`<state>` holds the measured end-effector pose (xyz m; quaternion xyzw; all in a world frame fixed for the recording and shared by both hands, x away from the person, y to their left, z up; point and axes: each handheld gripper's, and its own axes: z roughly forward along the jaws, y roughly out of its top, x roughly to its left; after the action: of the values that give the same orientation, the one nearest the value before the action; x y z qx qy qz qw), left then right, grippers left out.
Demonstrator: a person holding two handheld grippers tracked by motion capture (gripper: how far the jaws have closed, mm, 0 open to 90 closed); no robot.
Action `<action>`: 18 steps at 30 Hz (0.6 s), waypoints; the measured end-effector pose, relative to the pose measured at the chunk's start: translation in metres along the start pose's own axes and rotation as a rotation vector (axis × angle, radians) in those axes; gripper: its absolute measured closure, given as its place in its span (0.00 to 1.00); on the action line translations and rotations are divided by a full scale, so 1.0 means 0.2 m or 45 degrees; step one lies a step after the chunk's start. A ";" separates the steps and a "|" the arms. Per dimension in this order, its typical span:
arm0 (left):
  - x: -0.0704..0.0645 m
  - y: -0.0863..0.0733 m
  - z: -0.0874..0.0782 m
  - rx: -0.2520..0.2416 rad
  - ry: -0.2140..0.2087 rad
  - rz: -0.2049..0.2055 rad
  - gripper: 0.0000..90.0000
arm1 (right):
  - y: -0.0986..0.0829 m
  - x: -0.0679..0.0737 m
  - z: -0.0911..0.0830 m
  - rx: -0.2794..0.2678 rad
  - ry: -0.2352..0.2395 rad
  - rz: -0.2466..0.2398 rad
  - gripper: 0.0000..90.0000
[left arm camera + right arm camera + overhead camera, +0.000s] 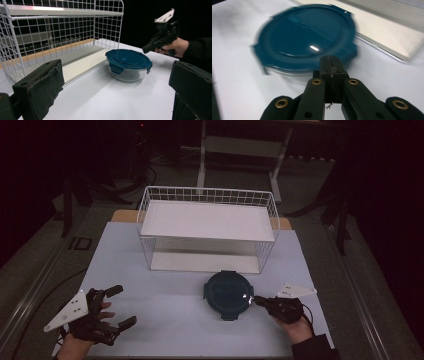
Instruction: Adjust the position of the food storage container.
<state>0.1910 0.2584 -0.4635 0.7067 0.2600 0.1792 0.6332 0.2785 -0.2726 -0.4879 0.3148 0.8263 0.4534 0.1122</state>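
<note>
We note the round container [228, 294] with its blue lid on the worktop [165, 310], just before the white wire rack [207, 227]. Right claw [258, 300], jaws together, tips at the lid's edge. Left claw [120, 305] spread apart, well clear.

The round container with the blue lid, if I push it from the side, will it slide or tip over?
The container looks low and wide, so it would likely slide rather than tip. Its clear bowl looks like glass, probably heavy and breakable. The lid seems latched, so probably stays on.
</note>
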 end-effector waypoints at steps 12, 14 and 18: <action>0.00 0.00 0.00 -0.001 -0.001 -0.006 0.00 | -0.04 -0.08 0.08 0.028 -0.003 0.073 1.00; 0.01 0.00 0.01 0.002 -0.004 -0.007 0.00 | -0.03 -0.08 0.09 0.026 -0.005 0.074 1.00; 0.00 0.00 0.02 0.011 -0.009 0.002 0.00 | -0.01 -0.06 0.13 0.035 0.008 0.051 1.00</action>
<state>0.1928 0.2559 -0.4647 0.7104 0.2579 0.1759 0.6308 0.2982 -0.2629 -0.5049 0.3313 0.8263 0.4452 0.0964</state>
